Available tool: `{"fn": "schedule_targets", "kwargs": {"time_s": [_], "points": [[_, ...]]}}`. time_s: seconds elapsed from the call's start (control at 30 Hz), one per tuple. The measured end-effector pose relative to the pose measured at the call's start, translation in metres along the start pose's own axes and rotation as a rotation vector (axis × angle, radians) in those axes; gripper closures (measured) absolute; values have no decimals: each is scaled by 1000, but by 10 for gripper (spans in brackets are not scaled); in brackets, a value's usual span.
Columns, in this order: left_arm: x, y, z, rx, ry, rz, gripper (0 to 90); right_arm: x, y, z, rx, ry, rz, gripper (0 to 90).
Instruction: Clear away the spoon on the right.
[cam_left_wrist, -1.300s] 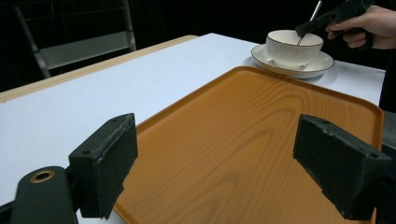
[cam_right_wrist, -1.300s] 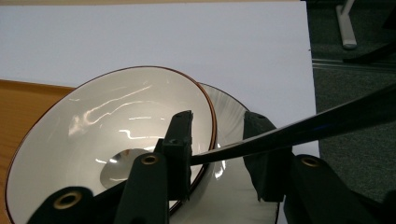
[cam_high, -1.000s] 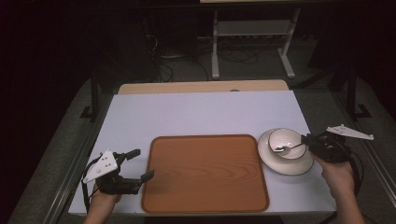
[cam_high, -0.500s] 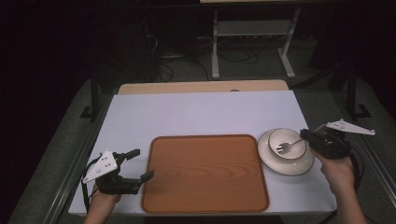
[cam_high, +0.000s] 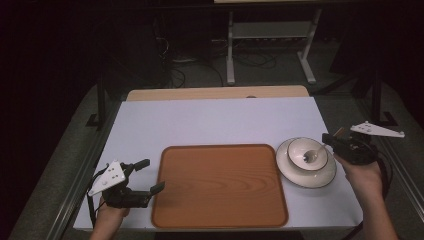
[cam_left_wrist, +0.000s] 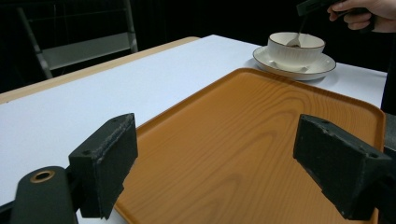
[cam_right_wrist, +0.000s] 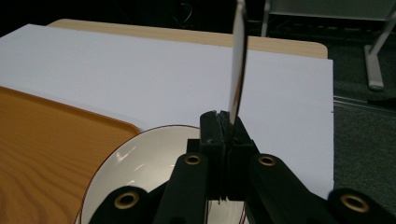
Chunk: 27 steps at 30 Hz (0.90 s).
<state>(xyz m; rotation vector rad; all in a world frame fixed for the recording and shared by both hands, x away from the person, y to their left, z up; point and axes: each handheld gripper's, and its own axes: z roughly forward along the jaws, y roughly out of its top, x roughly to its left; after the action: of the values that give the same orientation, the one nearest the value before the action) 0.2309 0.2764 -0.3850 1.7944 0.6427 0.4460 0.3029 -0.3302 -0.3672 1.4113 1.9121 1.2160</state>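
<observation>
On the white worktop (cam_high: 215, 122) a wooden tray (cam_high: 220, 185) lies near the front edge, and just to its right sits a white plate (cam_high: 327, 175) carrying a small white bowl (cam_high: 295, 149) with a dark rim line. At the right, the right hand-held gripper (cam_high: 334, 141) hovers at the bowl's far-right rim, its jaws pressed together on the handle of a metal spoon (cam_high: 311, 155). From the high view the spoon's head lies down inside the bowl; from the right gripper view its shiny handle (cam_right_wrist: 238, 65) rises straight up out of the clamped jaws, with the plate's rim below. At the front left corner, the left hand-held gripper (cam_high: 150, 175) rests low beside the tray's left edge. Its jaws stand wide apart with nothing between them, and its own view looks across the tray (cam_left_wrist: 243, 140) toward the bowl (cam_left_wrist: 295, 46) and plate.
</observation>
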Motion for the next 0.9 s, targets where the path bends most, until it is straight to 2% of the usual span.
{"fn": "schedule_targets", "kwargs": {"time_s": [0.13,0.2,0.27,0.3,0.43,0.7,0.8,0.9], "points": [[1,0,1,5,-2,1,136,-2,8,1,6,20,-14,881],[1,0,3,6,-5,2,136,-2,16,3,32,24,-47,881],[1,0,3,5,-5,1,136,-2,19,4,38,29,-50,881],[1,0,3,5,-5,2,136,-2,22,5,43,46,-64,881],[0,0,3,8,-9,7,136,1,24,6,50,37,-90,881],[0,0,3,5,-11,3,136,14,37,-8,-8,40,-138,881],[0,0,3,6,-12,4,136,18,40,-12,-23,54,-146,881],[0,0,2,5,-9,2,136,29,45,-15,-42,90,-164,881]]}}
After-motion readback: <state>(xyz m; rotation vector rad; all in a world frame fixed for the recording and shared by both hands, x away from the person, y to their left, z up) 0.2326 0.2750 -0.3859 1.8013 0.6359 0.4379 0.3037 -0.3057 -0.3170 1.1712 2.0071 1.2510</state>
